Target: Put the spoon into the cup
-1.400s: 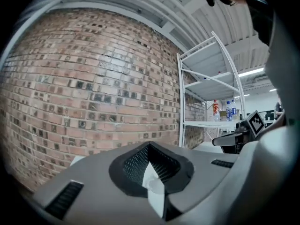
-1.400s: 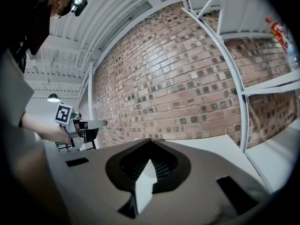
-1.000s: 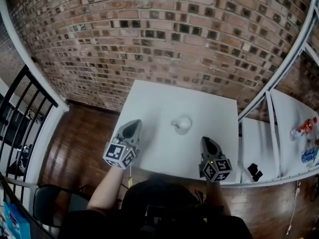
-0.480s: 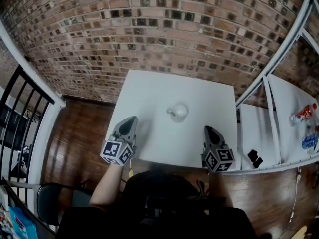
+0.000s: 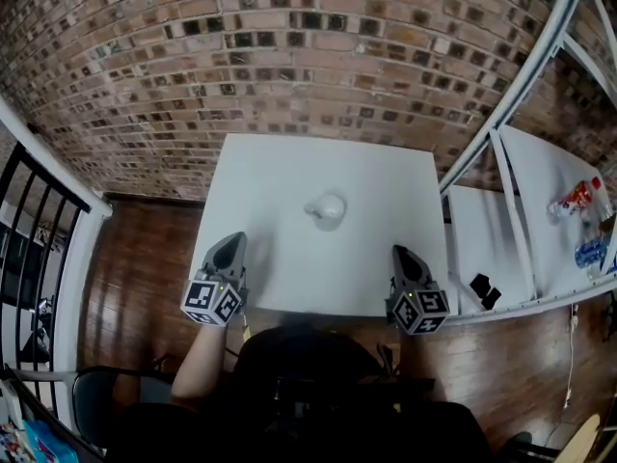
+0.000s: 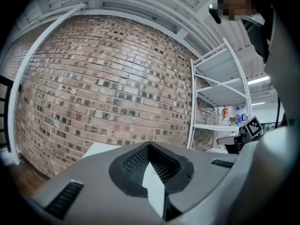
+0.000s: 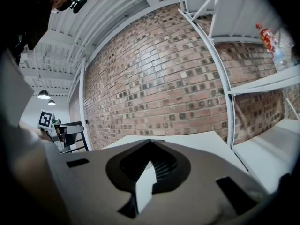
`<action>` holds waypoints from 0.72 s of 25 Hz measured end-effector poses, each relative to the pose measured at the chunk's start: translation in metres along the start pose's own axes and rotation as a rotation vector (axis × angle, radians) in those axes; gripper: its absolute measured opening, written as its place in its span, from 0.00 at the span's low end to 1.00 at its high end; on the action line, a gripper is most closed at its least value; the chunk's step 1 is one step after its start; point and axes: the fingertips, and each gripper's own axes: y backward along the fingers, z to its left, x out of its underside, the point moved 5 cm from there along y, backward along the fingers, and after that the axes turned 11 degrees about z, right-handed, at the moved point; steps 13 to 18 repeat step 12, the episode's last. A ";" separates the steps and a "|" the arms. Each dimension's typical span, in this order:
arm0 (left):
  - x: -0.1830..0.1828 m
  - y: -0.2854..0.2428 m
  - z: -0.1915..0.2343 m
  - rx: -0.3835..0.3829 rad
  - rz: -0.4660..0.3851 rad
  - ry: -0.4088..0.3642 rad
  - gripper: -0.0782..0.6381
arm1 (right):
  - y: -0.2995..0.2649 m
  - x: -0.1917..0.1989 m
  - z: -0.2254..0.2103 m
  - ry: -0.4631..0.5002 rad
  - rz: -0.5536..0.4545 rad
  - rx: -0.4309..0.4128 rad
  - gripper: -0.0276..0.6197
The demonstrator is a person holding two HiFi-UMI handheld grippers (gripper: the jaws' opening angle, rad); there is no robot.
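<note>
A small white cup (image 5: 328, 208) stands near the middle of the white table (image 5: 289, 172). I cannot make out a spoon in any view. My left gripper (image 5: 231, 243) hovers at the table's front left edge, shut and empty, pointing toward the brick wall. My right gripper (image 5: 402, 255) is at the front right edge, its jaws together with nothing between them. Both are well short of the cup. In the left gripper view the left gripper (image 6: 149, 148) faces the wall. In the right gripper view the right gripper (image 7: 150, 145) looks along the tabletop.
A brick wall (image 5: 289, 56) stands behind the table. White metal shelving (image 5: 511, 220) on the right holds bottles (image 5: 576, 199) and a small black object (image 5: 482, 290). A black railing (image 5: 39, 210) and a dark chair (image 5: 96, 394) are on the left, over wooden floor.
Both grippers have sunk a little and drawn back toward the table's front edge. The head view has shifted, so the cup sits higher and further left in the frame.
</note>
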 end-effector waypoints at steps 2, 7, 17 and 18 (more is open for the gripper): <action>0.000 -0.002 0.000 0.003 0.002 0.000 0.11 | 0.002 0.000 -0.001 -0.001 -0.002 0.002 0.05; 0.001 -0.006 -0.005 0.013 0.007 0.008 0.11 | -0.002 0.001 0.001 0.000 0.005 -0.008 0.05; 0.007 -0.007 -0.012 0.025 0.033 0.005 0.11 | -0.004 0.004 0.004 -0.001 0.016 -0.027 0.05; 0.007 -0.007 -0.012 0.025 0.033 0.005 0.11 | -0.004 0.004 0.004 -0.001 0.016 -0.027 0.05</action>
